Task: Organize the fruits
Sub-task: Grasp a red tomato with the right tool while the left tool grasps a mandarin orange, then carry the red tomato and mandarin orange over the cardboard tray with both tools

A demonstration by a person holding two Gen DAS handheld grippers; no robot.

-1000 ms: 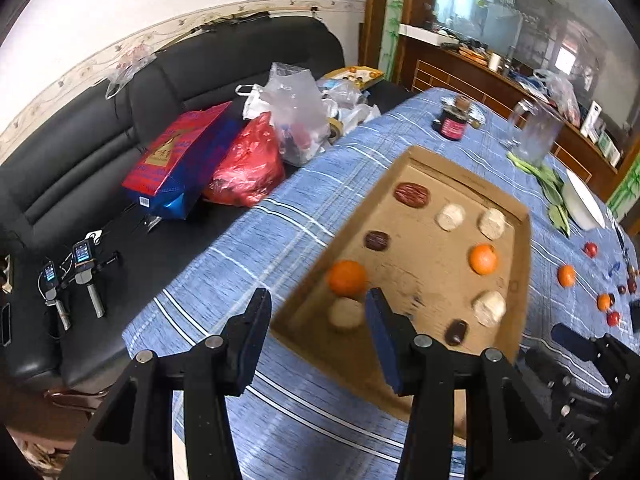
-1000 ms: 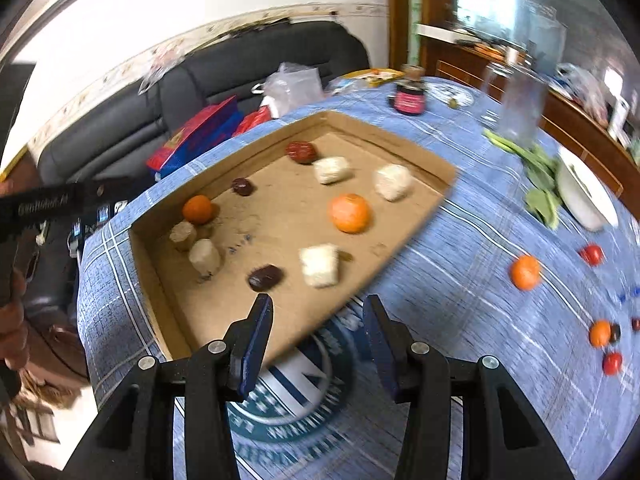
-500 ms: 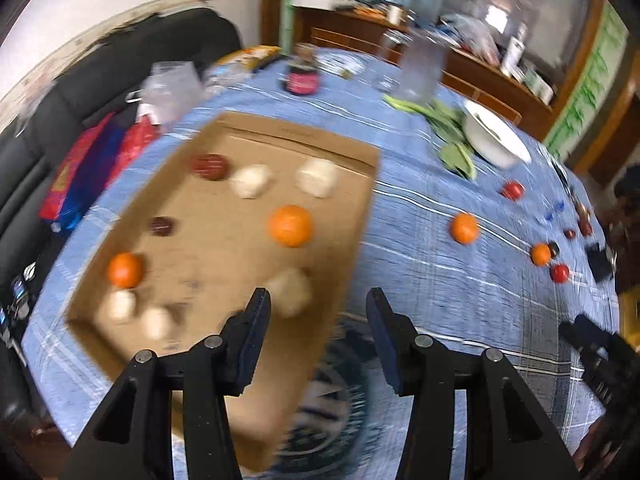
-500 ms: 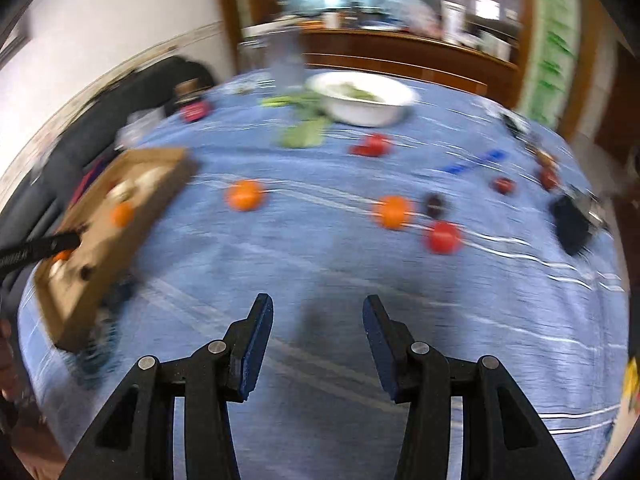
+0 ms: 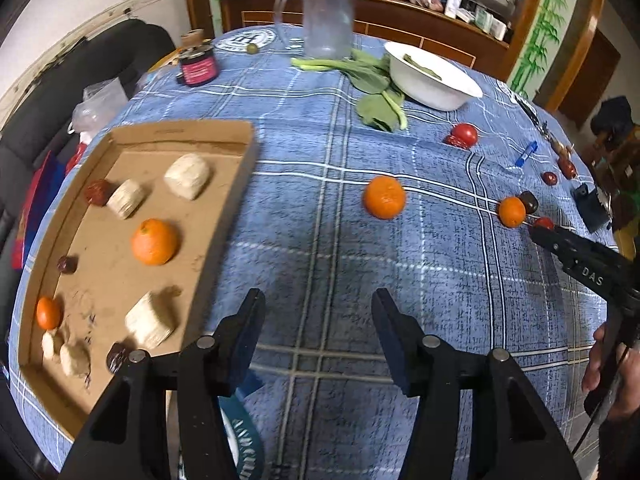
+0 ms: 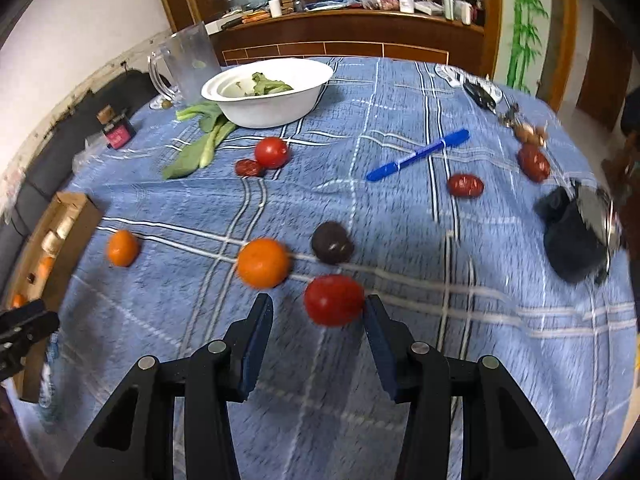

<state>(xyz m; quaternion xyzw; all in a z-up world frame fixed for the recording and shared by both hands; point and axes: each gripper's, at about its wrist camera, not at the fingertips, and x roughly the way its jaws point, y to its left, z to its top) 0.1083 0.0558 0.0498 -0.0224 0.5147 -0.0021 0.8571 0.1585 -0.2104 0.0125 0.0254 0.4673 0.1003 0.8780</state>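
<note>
A cardboard tray [image 5: 236, 184] on the blue checked tablecloth holds oranges [image 5: 154, 241], pale lumps and dark dates. Loose fruit lies on the cloth: an orange [image 5: 384, 197], a smaller orange [image 5: 511, 211], a tomato [image 5: 466, 134]. My left gripper [image 5: 318, 316] is open and empty, above the cloth beside the tray's right edge. My right gripper [image 6: 318, 320] is open, with a red tomato [image 6: 334, 300] between its fingertips, close to the right finger. An orange [image 6: 263, 263] and a dark fruit [image 6: 332, 242] lie just beyond it. The right gripper also shows in the left wrist view [image 5: 538, 234].
A white bowl [image 6: 276, 110] with greens, leafy stalks [image 6: 200, 148], a clear jug [image 5: 326, 20] and a dark jar [image 5: 197, 68] stand at the back. A blue pen [image 6: 418, 155], red dates [image 6: 465, 185] and a dark object [image 6: 576, 236] lie at the right. A black sofa is on the left.
Both grippers have swung right, from the tray toward the loose fruit. The right gripper has come down close to the tomato. Both stay open.
</note>
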